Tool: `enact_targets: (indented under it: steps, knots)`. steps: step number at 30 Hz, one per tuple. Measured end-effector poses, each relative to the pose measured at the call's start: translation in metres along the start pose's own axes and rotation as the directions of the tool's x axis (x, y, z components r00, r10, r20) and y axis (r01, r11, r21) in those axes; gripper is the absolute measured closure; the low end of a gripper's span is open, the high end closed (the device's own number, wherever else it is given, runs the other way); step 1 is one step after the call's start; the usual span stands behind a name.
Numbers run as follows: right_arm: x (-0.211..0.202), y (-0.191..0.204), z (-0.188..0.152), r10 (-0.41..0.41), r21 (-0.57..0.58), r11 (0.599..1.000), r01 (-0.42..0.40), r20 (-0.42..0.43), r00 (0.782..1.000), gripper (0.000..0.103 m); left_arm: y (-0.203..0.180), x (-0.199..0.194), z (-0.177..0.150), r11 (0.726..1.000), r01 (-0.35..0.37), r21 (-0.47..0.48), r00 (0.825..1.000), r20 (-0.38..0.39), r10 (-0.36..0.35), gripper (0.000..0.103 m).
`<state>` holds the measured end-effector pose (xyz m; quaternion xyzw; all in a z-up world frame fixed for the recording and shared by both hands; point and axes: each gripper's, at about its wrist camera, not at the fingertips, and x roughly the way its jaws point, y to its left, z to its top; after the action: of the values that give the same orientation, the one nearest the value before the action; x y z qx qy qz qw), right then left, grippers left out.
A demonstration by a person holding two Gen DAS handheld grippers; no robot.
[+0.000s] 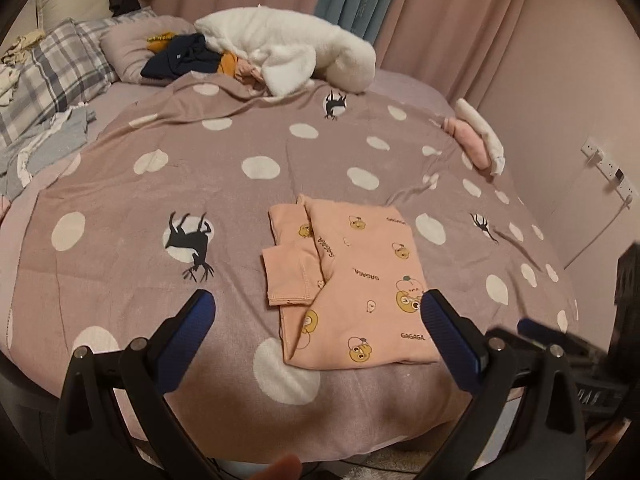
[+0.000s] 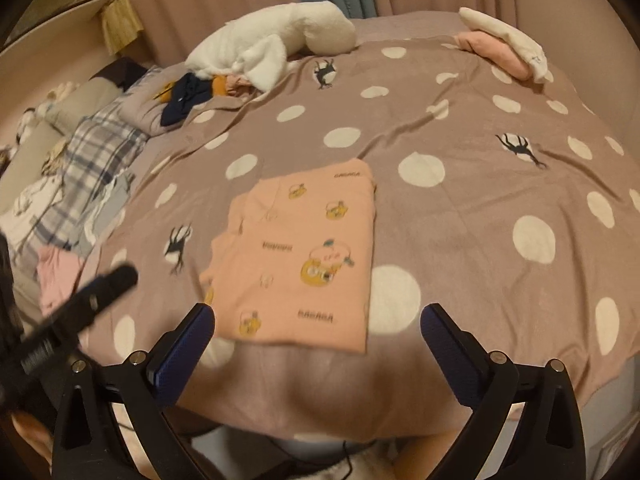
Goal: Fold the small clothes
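Note:
A small pink garment (image 1: 352,280) printed with cartoon bears lies folded flat on the polka-dot bedspread (image 1: 240,208), one sleeve tucked across its left side. My left gripper (image 1: 318,304) hovers just short of its near edge, open wide, nothing between its blue pads. In the right wrist view the same pink garment (image 2: 304,256) lies ahead of my right gripper (image 2: 318,316), which is also open wide and holds nothing. The other gripper's black finger (image 2: 108,284) shows blurred at the left of that view.
A white fluffy garment (image 1: 288,48) and dark and mustard clothes (image 1: 180,56) are heaped at the far side. Folded pink and white pieces (image 1: 480,140) sit at the bed's right edge. Plaid pillows (image 1: 56,72) and grey clothes (image 1: 48,140) lie to the left. Wall sockets (image 1: 608,168) are at the right.

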<state>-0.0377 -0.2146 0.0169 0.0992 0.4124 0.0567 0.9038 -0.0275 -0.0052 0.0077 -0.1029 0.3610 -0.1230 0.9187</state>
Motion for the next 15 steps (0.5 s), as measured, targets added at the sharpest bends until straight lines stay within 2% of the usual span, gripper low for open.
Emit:
enact_targets:
  steps: [3, 5, 9, 15]
  knots:
    - [-0.002, -0.003, -0.006, 0.002, 0.027, 1.0, -0.002, 0.011, 1.0, 0.001, -0.001, -0.006, -0.001, 0.999, -0.053, 0.005, 0.997, 0.051, 0.053, 0.0]
    - [-0.006, -0.004, -0.007, -0.021, 0.054, 0.998, 0.019, 0.037, 0.999, 0.001, 0.002, -0.008, -0.003, 0.999, -0.048, -0.018, 0.996, 0.075, 0.049, 0.0]
    - [-0.017, -0.001, -0.009, -0.027, 0.057, 0.998, 0.021, 0.107, 0.994, 0.001, 0.006, -0.008, -0.005, 0.999, -0.017, -0.034, 0.998, 0.059, 0.019, 0.0]
    - [-0.022, 0.011, -0.012, -0.042, 0.007, 0.999, 0.042, 0.137, 0.99, 0.001, 0.002, -0.012, -0.01, 0.997, -0.08, 0.003, 0.993, 0.084, 0.079, 0.0]
